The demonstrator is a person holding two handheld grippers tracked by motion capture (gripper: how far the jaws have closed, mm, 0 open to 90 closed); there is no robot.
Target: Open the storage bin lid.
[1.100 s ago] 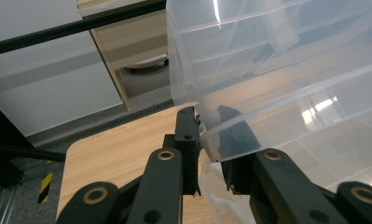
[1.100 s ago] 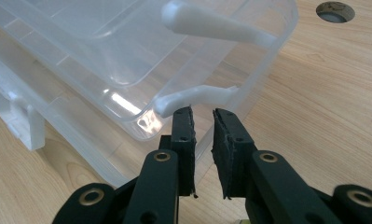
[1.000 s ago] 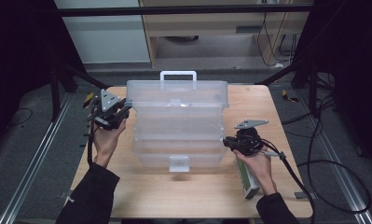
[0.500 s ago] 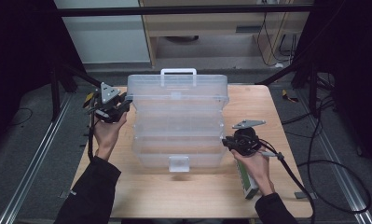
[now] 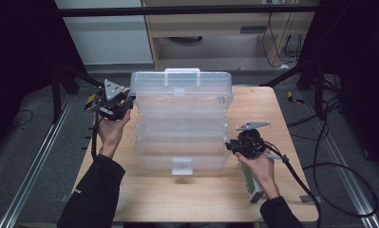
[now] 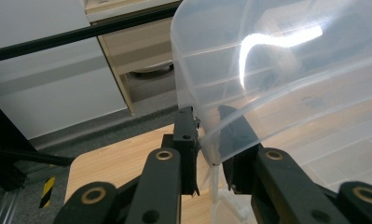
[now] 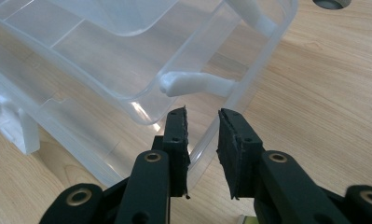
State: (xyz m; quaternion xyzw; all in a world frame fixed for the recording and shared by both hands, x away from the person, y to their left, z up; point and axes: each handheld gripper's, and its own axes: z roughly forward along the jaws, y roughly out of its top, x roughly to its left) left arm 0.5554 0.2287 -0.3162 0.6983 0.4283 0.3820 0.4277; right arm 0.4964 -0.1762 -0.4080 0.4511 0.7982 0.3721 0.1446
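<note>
Raised further than a second ago, the hinged lid of the clear plastic tiered organiser box (image 5: 180,121) now stands upright at the far side of the wooden table (image 5: 272,107), its stepped trays fanned open. Left gripper (image 5: 116,105) grasps the lid's left edge. Right gripper (image 5: 234,146) has just been opening: its jaws straddle the box's right rim, pads apart from it.

Clear, glossy plastic storage box (image 5: 180,121) with opaque white plastic handle (image 5: 182,72) and latch (image 5: 182,166), smooth and glinting under the lights, on a matt light wooden table (image 5: 272,118); matt black gripper pads (image 7: 176,135) look rough-faced, the floor's grey carpet (image 5: 35,142) coarse
</note>
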